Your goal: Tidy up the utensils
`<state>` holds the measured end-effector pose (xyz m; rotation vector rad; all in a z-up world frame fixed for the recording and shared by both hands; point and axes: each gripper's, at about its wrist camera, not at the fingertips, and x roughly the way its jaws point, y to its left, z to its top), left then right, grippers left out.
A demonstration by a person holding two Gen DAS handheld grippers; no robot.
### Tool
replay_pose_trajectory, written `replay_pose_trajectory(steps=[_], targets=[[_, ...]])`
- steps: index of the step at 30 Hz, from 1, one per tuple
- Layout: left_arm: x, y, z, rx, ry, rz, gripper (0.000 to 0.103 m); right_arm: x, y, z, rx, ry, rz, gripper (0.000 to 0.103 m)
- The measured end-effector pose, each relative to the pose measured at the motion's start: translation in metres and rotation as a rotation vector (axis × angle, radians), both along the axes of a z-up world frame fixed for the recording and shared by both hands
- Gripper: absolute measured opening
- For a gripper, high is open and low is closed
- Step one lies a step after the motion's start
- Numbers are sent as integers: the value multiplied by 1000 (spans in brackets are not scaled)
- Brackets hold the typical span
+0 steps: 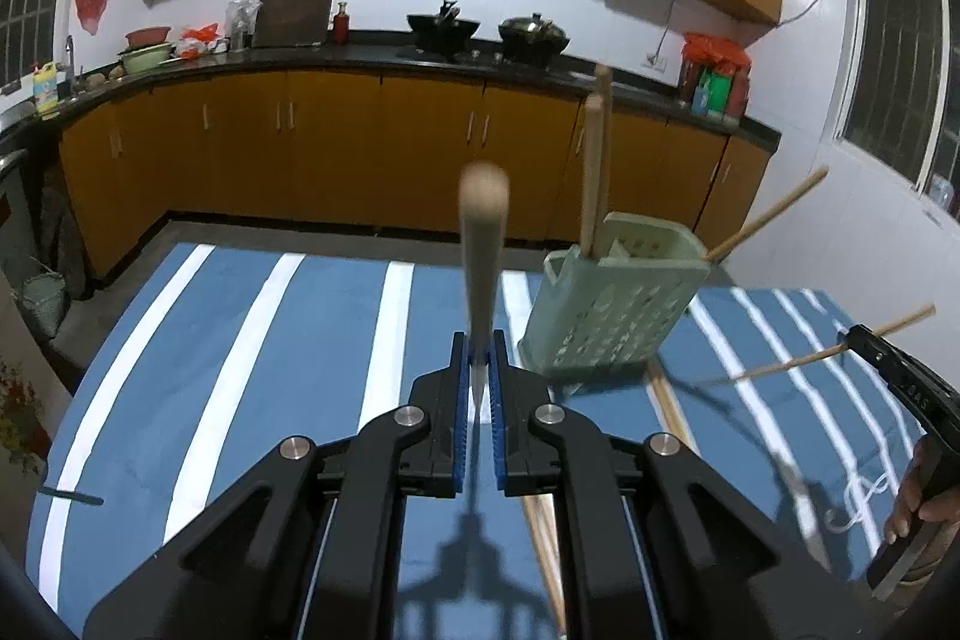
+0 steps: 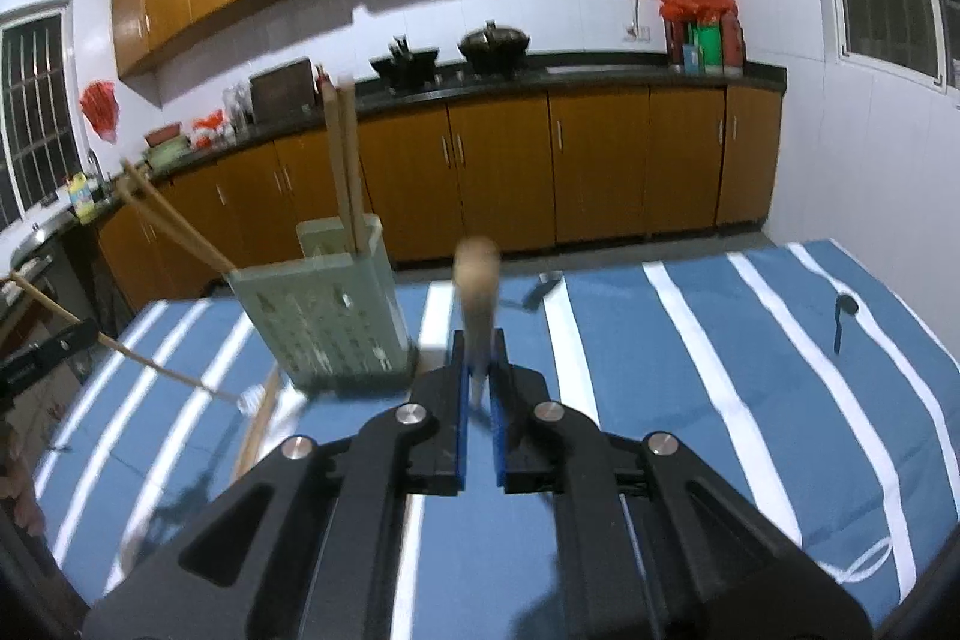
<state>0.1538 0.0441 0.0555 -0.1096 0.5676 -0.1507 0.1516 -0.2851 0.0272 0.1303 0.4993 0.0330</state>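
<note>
My left gripper (image 1: 479, 370) is shut on a wooden-handled utensil (image 1: 483, 232) that points up and forward. My right gripper (image 2: 478, 370) is shut on another wooden-handled utensil (image 2: 477, 280). A pale green perforated holder (image 1: 606, 304) stands on the blue striped cloth, right of the left gripper; it also shows left of the right gripper in the right wrist view (image 2: 330, 304). Two wooden sticks (image 1: 594, 160) stand upright in it and others lean out at an angle (image 1: 768, 214). In the left wrist view the right gripper (image 1: 888, 364) shows at the right edge with its utensil (image 1: 828, 352).
Wooden chopsticks (image 1: 672, 412) lie on the cloth beside the holder. A dark spoon (image 2: 843, 316) lies at the right of the table, and a dark utensil (image 1: 72, 497) at the left edge. Kitchen cabinets and a counter stand behind the table.
</note>
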Motion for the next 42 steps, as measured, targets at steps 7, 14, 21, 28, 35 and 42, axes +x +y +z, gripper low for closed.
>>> replay_pose_trajectory(steps=[7,14,21,28,35,42], targets=[[-11,-10,41,-20,-95,-57,7,-7,1,59,78,-130,88,8],[-17,-31,76,-53,-194,-110,7,-14,15,103,125,-251,157,8],[-1,-45,96,-72,-309,-65,7,7,40,118,78,-333,145,8],[28,-56,71,-78,-289,-49,7,54,54,96,34,-254,130,8],[50,-56,43,-90,-203,-54,8,82,58,72,43,-159,127,10],[41,-55,53,-100,-240,-53,40,67,53,77,49,-194,123,22]])
